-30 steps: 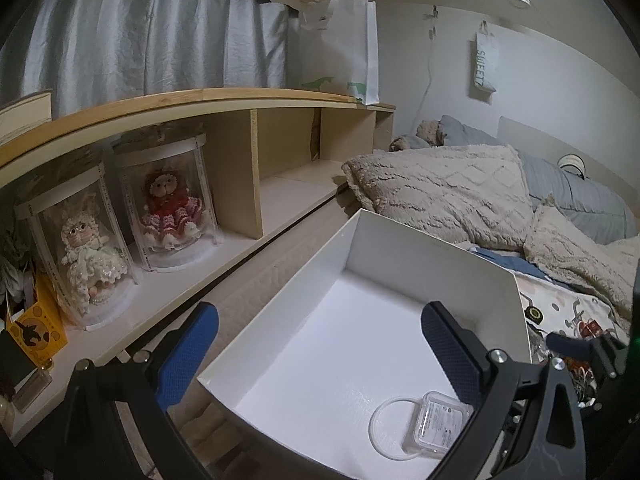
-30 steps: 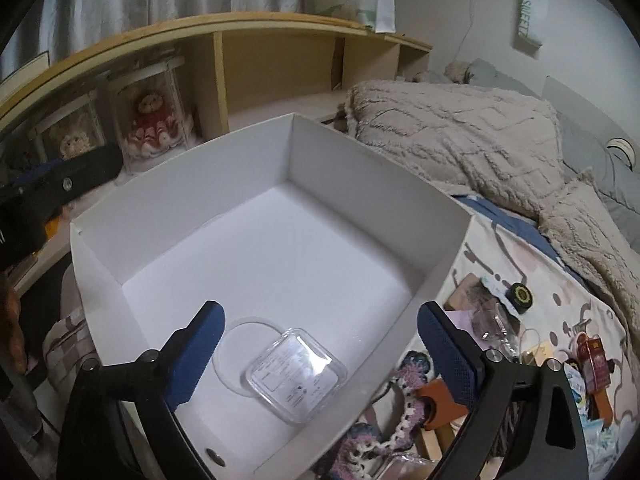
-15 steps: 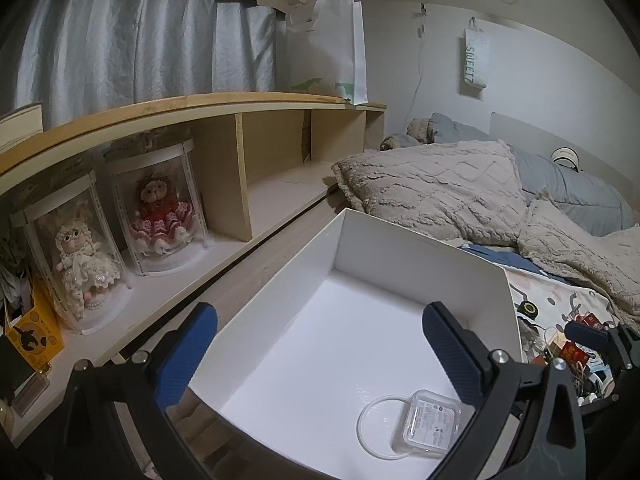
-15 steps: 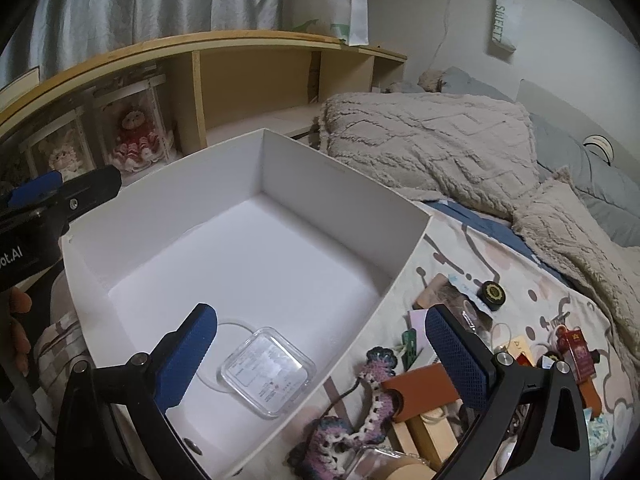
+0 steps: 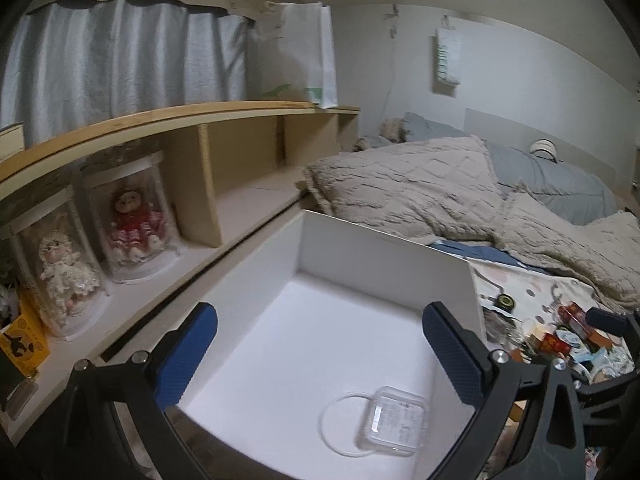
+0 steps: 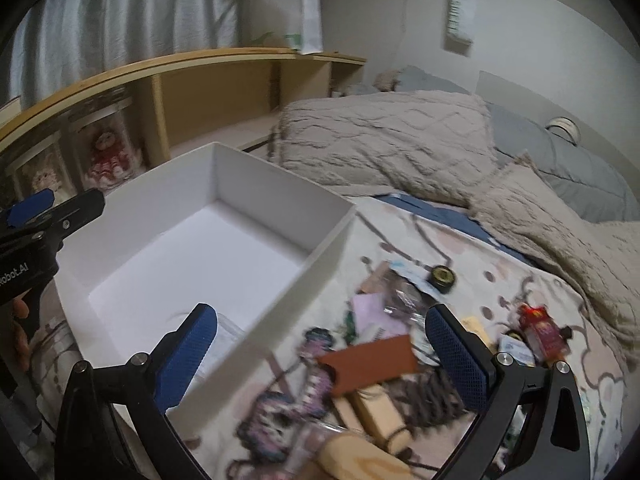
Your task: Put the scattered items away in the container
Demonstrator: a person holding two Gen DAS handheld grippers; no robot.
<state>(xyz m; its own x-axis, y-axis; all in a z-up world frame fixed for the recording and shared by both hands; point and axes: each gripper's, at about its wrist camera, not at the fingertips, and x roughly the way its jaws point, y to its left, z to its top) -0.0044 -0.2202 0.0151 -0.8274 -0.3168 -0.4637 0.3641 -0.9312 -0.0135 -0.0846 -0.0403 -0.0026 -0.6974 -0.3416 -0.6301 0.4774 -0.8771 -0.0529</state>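
Bedding lies under my right claw (image 6: 320,354), spread wide and empty over blurred scattered items (image 6: 368,364). My left claw (image 5: 320,354), equally wide and empty, hangs over the white container (image 5: 384,252), holding a clear case (image 5: 394,420) on a thin ring (image 5: 332,426).

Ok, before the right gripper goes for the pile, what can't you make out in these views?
- Pile items near the right gripper: motion blur smears the crocheted piece.
- Clear plastic case in the white box: right view hides it behind wall and finger.
- Case label: left view, too small.
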